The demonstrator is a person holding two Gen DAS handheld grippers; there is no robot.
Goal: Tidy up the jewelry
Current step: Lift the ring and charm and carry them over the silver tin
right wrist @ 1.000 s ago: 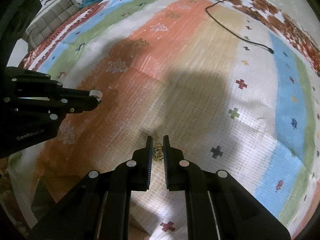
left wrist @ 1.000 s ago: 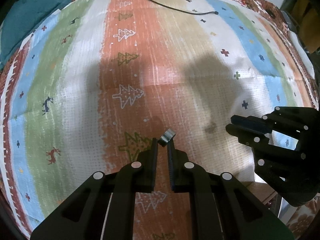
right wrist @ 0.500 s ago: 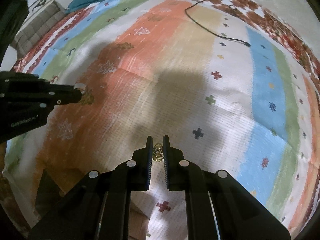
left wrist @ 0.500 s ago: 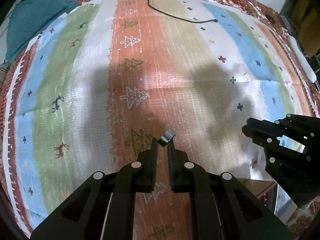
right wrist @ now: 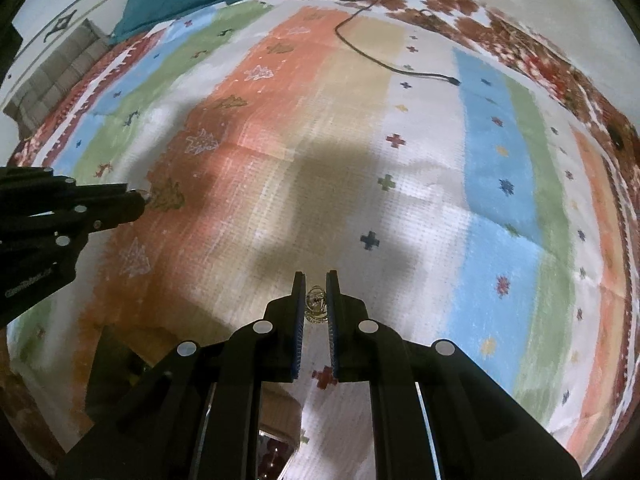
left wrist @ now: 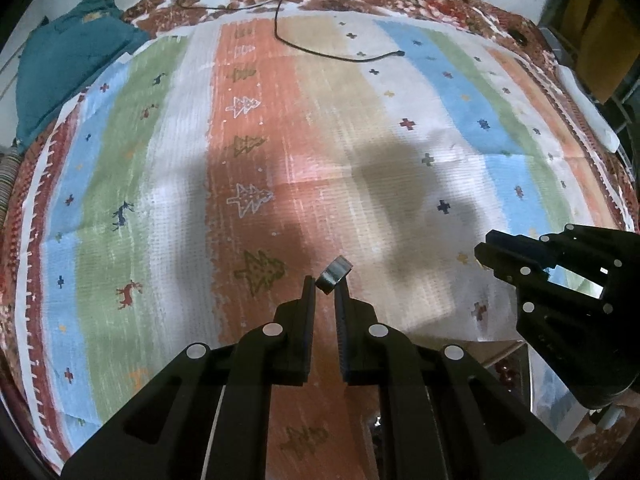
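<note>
In the left wrist view my left gripper [left wrist: 325,285] is shut on a wide silver ring [left wrist: 335,274], which sticks out tilted past the fingertips, high above the striped cloth [left wrist: 328,128]. My right gripper [right wrist: 316,282] is shut on a small gold wire piece of jewelry [right wrist: 315,306] pinched between its pads. Each gripper shows in the other's view: the right gripper [left wrist: 486,254] at the right edge, the left gripper [right wrist: 140,200] at the left edge with a glint of the ring at its tip.
A black cable [left wrist: 320,46] lies across the far end of the cloth. A teal cushion [left wrist: 68,64] sits at the far left. A wooden box edge [right wrist: 276,404] and a clear case [left wrist: 516,372] show below the grippers. A white object [left wrist: 588,108] lies at the right border.
Both grippers have risen from the cloth with their pieces still held; more of the cloth and its red border now shows. The other gripper has drifted outward in each view.
</note>
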